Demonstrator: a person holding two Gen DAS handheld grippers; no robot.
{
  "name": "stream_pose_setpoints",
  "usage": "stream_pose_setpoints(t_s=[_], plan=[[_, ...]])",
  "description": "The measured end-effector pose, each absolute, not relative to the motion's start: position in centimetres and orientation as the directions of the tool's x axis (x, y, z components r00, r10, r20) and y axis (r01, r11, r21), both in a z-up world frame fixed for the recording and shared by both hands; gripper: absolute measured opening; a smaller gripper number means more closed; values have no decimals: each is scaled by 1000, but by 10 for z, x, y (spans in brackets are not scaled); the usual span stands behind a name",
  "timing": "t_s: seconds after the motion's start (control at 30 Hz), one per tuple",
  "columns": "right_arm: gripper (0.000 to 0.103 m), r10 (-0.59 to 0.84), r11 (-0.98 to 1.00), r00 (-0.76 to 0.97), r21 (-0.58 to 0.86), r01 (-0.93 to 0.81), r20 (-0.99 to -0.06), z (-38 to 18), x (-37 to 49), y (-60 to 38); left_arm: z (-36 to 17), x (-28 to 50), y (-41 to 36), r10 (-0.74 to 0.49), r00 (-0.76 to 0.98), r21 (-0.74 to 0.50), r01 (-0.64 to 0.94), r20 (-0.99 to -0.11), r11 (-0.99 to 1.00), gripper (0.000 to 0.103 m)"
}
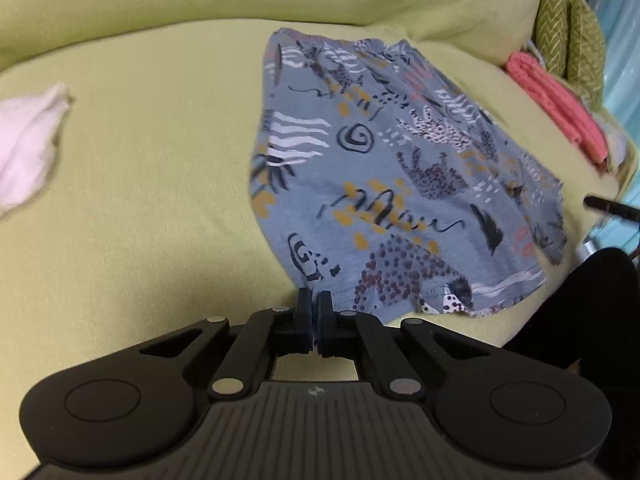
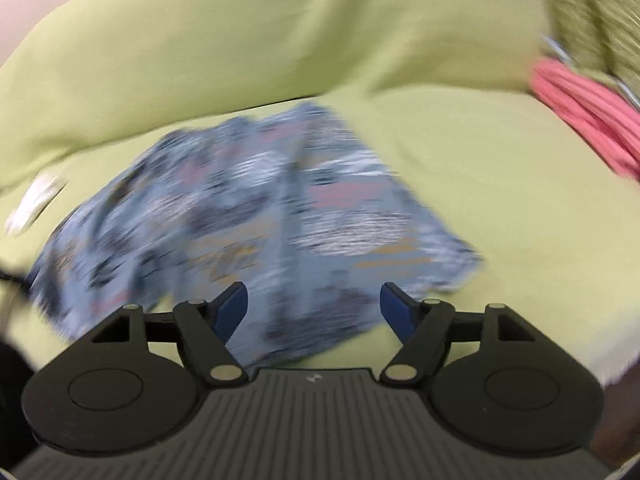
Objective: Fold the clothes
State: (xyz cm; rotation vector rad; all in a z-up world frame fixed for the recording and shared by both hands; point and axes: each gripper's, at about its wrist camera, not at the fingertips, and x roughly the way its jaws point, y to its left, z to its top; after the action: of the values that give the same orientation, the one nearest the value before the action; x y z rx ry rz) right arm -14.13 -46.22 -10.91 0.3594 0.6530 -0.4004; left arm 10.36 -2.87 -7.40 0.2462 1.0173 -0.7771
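Two tongs in view, one per wrist camera. Left tongs (image 1: 314, 300): jaws pinched together, only a sliver of gap, clamped on the near hem corner of the blue-grey patterned shorts (image 1: 384, 168). The tool sits low and level at the near edge of the green sofa seat (image 1: 140, 200), pointing toward the backrest. Right tongs (image 2: 314, 300): jaws spread wide, blue pads (image 2: 234, 308) showing, nothing between them. They hover just above the near edge of the shorts (image 2: 248, 216), aimed forward and slightly down; this view is heavily motion-blurred.

The shorts lie spread on the seat cushion, waistband at the far end near the backrest, the hem toward the cameras. Left of them, well apart, a white cloth (image 1: 28, 140). Far right, against the patterned green cushions (image 1: 568, 36), a folded coral-pink cloth (image 1: 556, 104).
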Motion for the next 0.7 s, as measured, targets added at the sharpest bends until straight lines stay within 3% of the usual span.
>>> stream_pose_setpoints(t_s=[0.23, 0.33, 0.53, 0.7], plan=[[66, -278, 791, 658, 222, 570, -700, -134, -137, -549, -68, 112, -11, -392, 334, -96, 644, -857, 759, 0], [61, -313, 823, 611, 113, 557, -727, -137, -115, -560, -72, 114, -19, -369, 330, -74, 650, -869, 757, 0], [5, -294, 867, 518, 3, 498, -803, -152, -82, -563, -73, 117, -19, -365, 324, -71, 657, -873, 751, 1], [1, -385, 824, 507, -40, 565, -771, -139, -91, -571, -71, 115, -18, -360, 331, -55, 666, -872, 744, 1]])
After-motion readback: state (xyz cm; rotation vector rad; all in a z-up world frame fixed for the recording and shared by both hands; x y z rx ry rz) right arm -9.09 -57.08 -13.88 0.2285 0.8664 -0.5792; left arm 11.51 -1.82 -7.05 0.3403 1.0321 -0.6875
